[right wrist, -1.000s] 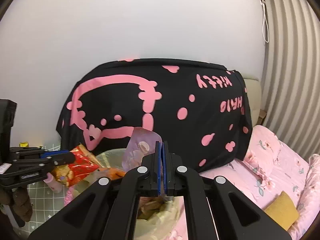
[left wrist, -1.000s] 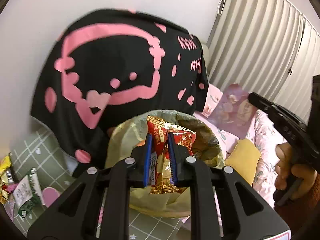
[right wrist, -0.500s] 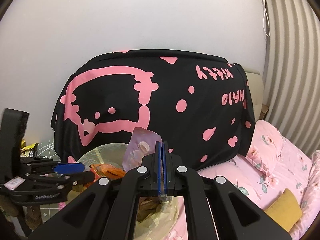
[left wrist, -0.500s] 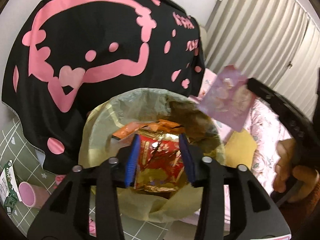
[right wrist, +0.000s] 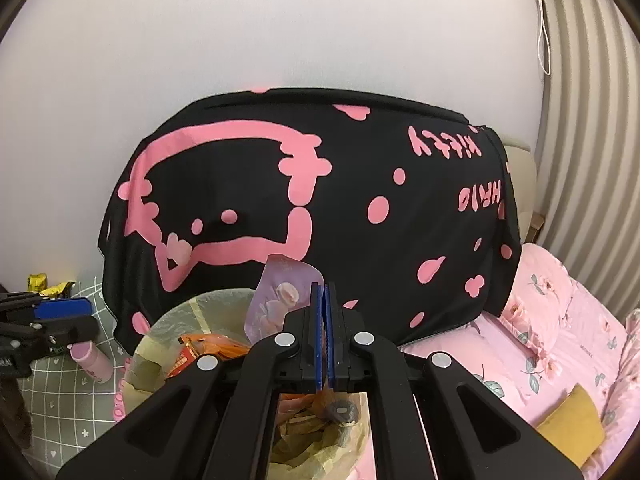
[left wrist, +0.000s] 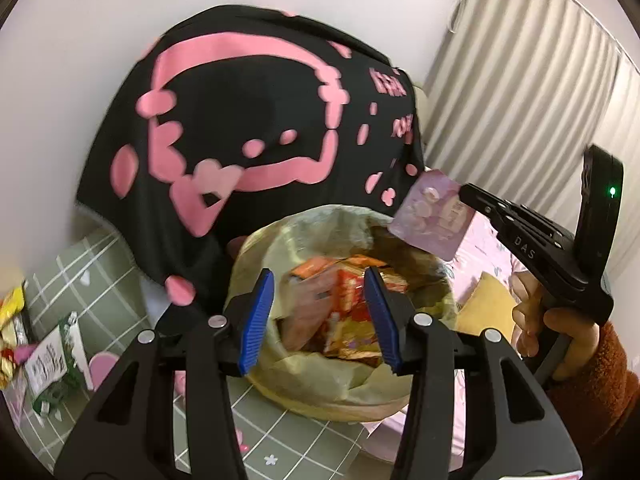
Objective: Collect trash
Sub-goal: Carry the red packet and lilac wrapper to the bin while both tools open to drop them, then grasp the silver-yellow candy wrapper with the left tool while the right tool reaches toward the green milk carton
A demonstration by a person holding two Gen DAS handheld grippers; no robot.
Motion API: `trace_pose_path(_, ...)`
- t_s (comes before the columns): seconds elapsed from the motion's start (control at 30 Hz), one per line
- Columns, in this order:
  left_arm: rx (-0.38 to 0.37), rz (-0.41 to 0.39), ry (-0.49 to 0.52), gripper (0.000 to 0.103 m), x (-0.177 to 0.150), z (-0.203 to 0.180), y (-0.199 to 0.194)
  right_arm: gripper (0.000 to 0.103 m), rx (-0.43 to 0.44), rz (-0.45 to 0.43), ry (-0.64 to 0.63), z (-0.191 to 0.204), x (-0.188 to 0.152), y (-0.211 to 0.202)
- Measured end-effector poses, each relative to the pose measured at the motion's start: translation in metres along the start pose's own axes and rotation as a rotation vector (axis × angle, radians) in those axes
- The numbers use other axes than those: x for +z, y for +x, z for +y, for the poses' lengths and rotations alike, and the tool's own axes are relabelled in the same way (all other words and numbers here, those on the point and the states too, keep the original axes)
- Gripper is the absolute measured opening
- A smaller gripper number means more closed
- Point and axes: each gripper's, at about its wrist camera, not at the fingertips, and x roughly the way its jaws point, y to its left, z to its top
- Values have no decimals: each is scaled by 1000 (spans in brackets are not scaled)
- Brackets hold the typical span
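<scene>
The left gripper is held above the lined bin, its jaws just opened, nothing between them; the red wrapper lies inside. A purple packet is pinched upright by the closed right gripper, its long axis pointing upward above the bin.

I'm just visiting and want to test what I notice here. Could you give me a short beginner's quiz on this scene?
1. True or false: the left tool is clamped on a wrapper.
2. What does the right tool hold? A) a purple packet B) a pink bottle C) a yellow cushion
3. Fill in: the red wrapper lies inside the lined ___.

Key:
1. False: it has just been opening, nothing pressed between its fingers.
2. A, the purple packet.
3. Bin.
</scene>
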Motion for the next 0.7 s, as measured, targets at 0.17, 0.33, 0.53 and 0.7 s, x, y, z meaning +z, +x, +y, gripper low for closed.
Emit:
trace_pose_path(0.17, 18, 15, -80, 45, -11, 23, 0, 4, -13, 28, -23, 3, -7, 12)
trace_pose_path(0.33, 29, 23, -105, 45, -21, 35, -2, 5, 3, 76, -15, 8, -15, 24)
trace_pose_path(0.53, 46, 24, -126, 45, -29, 45, -2, 13, -6, 81, -41, 17, -23, 25)
trace_pose_path(0.7, 48, 34, -163, 45, -38, 56, -3, 19, -3, 73, -26, 19, -24, 19)
